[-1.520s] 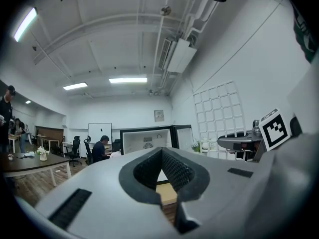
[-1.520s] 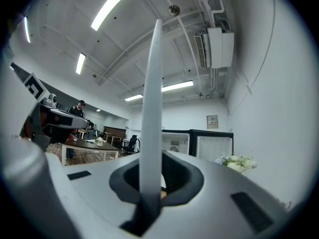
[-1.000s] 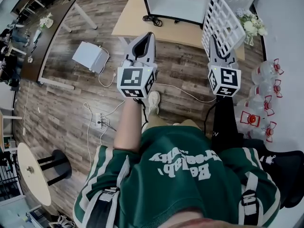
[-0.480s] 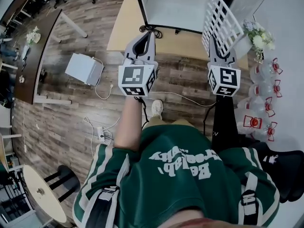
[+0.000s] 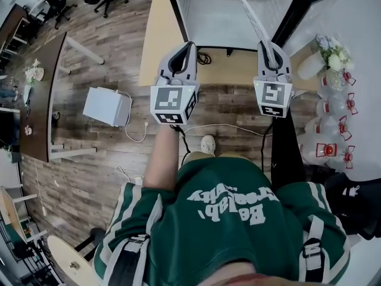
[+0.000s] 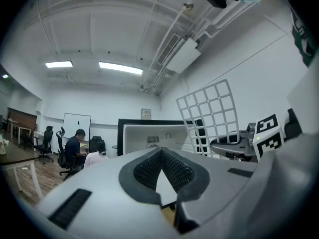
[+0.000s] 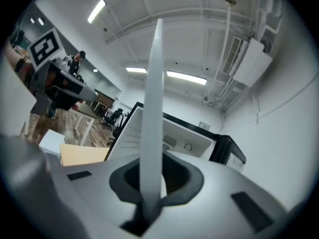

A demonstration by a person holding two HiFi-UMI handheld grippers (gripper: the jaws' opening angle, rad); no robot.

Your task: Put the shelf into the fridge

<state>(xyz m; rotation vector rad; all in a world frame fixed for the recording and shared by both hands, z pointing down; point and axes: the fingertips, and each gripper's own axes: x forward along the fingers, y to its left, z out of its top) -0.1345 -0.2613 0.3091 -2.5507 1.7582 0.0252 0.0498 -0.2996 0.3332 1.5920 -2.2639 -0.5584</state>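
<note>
The fridge (image 5: pixel 226 11) is a small white-lined box standing open on a wooden table (image 5: pixel 153 34), with its black door (image 5: pixel 306 5) swung to the right. The shelf (image 5: pixel 253 19) is a white wire grid that I see edge-on, standing upright and reaching toward the fridge opening. My right gripper (image 5: pixel 269 51) is shut on its near edge. In the right gripper view the shelf (image 7: pixel 152 108) rises as a thin white strip out of the gripper (image 7: pixel 152 183). My left gripper (image 5: pixel 188 46) is shut and holds nothing, just left of the shelf, over the table's front edge. The left gripper view shows the grid (image 6: pixel 209 113) face-on beside the fridge (image 6: pixel 149 136).
A white box (image 5: pixel 107 106) and cables lie on the wooden floor to the left. Several water bottles (image 5: pixel 330 142) and a vase of flowers (image 5: pixel 330 55) stand at the right. A dark desk (image 5: pixel 41 94) is at far left. People sit in the background (image 6: pixel 75 148).
Both grippers have moved forward toward the table and the fridge now looms closer. The shelf has rolled from a slanted, face-on pose to upright and edge-on.
</note>
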